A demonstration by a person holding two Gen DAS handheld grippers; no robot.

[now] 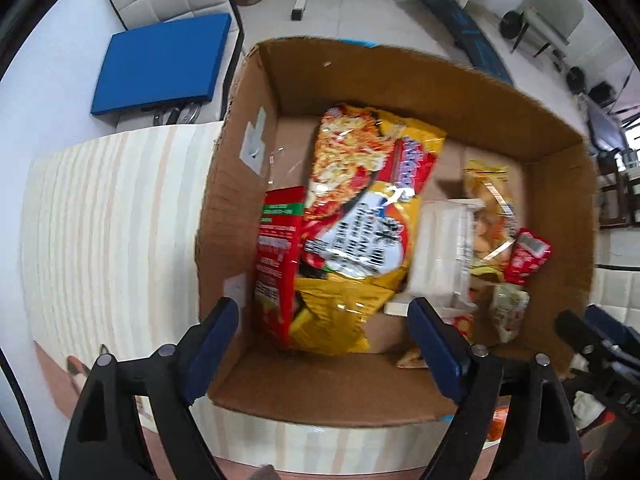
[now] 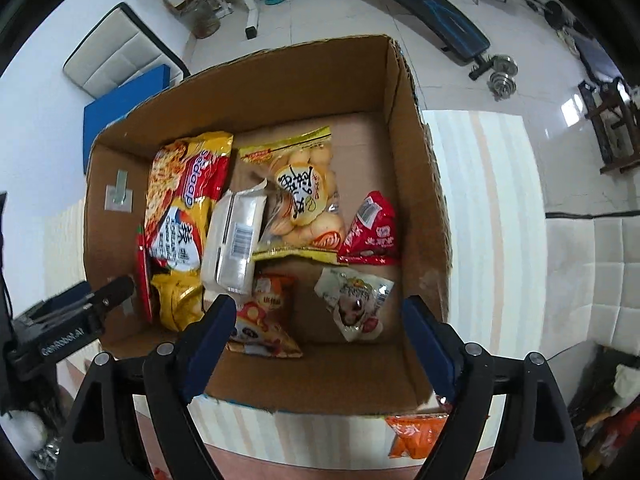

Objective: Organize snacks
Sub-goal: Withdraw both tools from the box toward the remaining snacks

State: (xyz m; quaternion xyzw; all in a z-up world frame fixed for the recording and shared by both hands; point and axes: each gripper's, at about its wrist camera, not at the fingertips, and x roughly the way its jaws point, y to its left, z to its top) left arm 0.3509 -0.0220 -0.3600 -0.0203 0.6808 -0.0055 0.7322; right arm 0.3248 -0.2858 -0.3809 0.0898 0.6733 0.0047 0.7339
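Observation:
An open cardboard box (image 2: pixel 280 80) holds several snacks. A yellow noodle pack (image 1: pixel 360 216) lies at its left, beside a red carton (image 1: pixel 278 256) standing on edge. Further right are a white packet (image 2: pixel 234 240), a clear bag of round buns (image 2: pixel 304 196), a red packet (image 2: pixel 370 232), a small white cartoon packet (image 2: pixel 356 304) and an orange packet (image 2: pixel 260 320). My left gripper (image 1: pixel 322 308) hangs open over the noodle pack, its pads clear of it. My right gripper (image 2: pixel 318 305) hangs open over the box's near right part, holding nothing.
The box stands on a table with a striped cloth (image 1: pixel 100 220). An orange snack bag (image 2: pixel 416 432) lies on the table outside the box's near wall. A blue pad (image 1: pixel 160 68) rests on a chair behind. A gym bench (image 2: pixel 420 4) and dumbbell (image 2: pixel 502 76) are on the floor.

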